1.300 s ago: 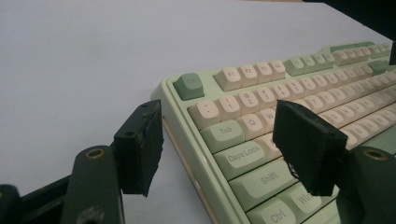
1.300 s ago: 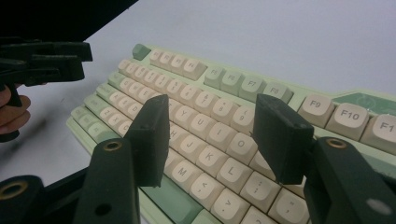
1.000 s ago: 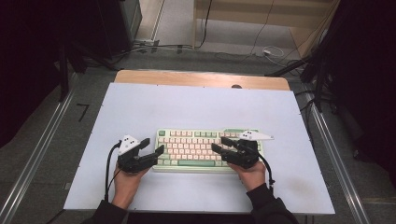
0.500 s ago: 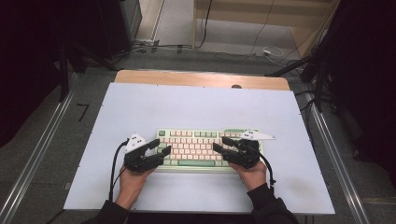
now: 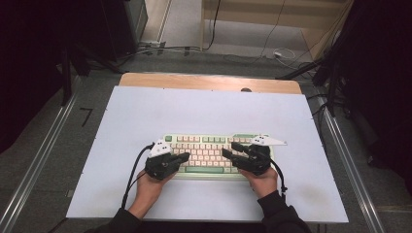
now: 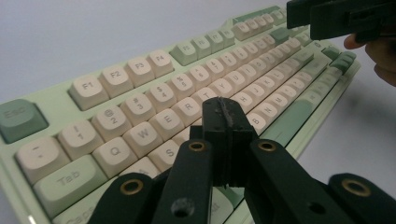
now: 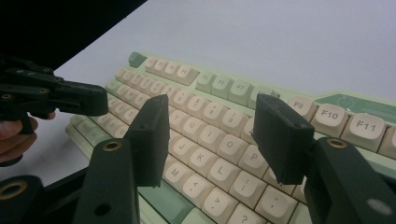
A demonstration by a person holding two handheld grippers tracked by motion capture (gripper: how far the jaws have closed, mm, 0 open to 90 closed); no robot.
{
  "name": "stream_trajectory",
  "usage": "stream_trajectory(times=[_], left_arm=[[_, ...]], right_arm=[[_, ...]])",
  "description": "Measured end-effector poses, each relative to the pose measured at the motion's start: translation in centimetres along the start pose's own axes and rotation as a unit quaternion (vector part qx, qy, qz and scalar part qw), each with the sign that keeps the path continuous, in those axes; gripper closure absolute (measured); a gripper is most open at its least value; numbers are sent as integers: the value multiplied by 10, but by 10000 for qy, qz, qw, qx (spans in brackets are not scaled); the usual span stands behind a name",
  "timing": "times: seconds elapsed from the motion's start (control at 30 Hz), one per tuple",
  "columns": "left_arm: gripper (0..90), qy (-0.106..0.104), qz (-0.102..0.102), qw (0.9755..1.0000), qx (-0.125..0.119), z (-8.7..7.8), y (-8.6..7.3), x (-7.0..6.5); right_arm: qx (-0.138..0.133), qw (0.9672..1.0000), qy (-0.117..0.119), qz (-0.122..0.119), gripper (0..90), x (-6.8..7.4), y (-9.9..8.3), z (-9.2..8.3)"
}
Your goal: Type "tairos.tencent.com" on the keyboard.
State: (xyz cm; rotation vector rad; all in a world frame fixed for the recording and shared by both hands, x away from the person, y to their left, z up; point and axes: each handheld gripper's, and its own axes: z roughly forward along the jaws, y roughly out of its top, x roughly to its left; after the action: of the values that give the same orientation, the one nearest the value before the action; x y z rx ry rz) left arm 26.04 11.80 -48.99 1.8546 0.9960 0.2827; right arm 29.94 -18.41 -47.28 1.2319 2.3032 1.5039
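A mint-green keyboard [image 5: 209, 145] with cream keys lies on the white table mat, nearer the person's side. My left gripper [image 5: 186, 156] hangs over its left end. Its jaws have just been closing and now meet with nothing between them, their tip [image 6: 223, 112] above the keyboard [image 6: 140, 93] near the E and R keys. My right gripper [image 5: 229, 148] hovers over the right half and stands open. Between its two pads [image 7: 212, 116] I see the keyboard's [image 7: 205, 154] letter keys, untouched. Each gripper view also shows the other gripper: the right gripper [image 6: 336, 16] and the left gripper [image 7: 70, 98].
The white mat [image 5: 204, 111] covers a wooden tabletop whose far edge [image 5: 209, 81] shows beyond it. Metal rails [image 5: 43, 160] run along both sides. Cables lie on the floor [image 5: 252, 43] behind the table. Bare mat surrounds the keyboard.
My left gripper has moved right, over the keyboard's left end, and its jaws have gone from open to shut. The right gripper has kept still.
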Motion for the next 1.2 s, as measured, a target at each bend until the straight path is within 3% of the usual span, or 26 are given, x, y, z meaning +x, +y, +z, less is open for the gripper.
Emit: stream_trajectory(times=[0.27, 0.6, 0.67, 0.7, 0.77, 0.87, 1.0, 1.2], left_arm=[[900, -12, 129, 9993, 343, 15, 2, -8], [900, 79, 173, 9980, 597, 18, 0, -9], [900, 89, 120, 9990, 424, 14, 2, -8], [848, 48, 54, 9996, 269, 11, 3, -7], [707, 55, -69, 9999, -60, 4, 7, -4], [489, 272, -218, 9985, -429, -6, 9, 3], [433, 452, -462, 9959, -639, -15, 9, 14], [415, 654, -492, 9944, -663, -20, 7, 21]], right_arm=[[10, 10000, 2, 1, 441, 0, 0, 0], [-9, 10000, -3, -29, 440, 0, 0, 0], [11, 10000, -8, -24, 440, 0, 0, 0], [18, 10000, -10, -30, 440, 0, 0, 0], [6, 10000, -11, -35, 440, 1, 0, -1], [-11, 10000, -23, -39, 438, 0, 0, -1], [34, 10000, -27, -48, 435, 0, -1, 0], [48, 10000, -38, -60, 434, 1, -1, 1]])
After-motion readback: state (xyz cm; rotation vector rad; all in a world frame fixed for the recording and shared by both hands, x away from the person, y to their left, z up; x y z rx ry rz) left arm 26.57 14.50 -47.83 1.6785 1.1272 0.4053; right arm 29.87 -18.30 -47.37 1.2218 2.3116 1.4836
